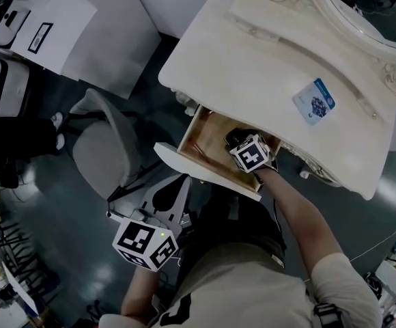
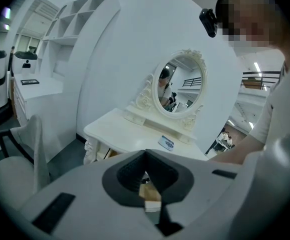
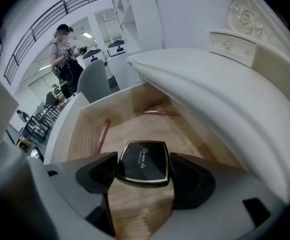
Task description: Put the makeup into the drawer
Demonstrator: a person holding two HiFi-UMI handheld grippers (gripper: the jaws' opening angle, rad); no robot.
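The black compact, with a thin gold edge and script on its lid, sits inside the open drawer, clamped between the fingers of the right gripper, whose dark pads press on its left and right sides. Whether it touches the wooden floor of the drawer cannot be told. Farther in, one slender pink stick lies near the left wall and two more lie near the back. The drawer is pulled out from under the cream desk, which carries a small blue-and-white card and an oval mirror. The left gripper hangs low, well apart from the drawer, its fingers closed together on nothing. A grey chair stands beside the desk.
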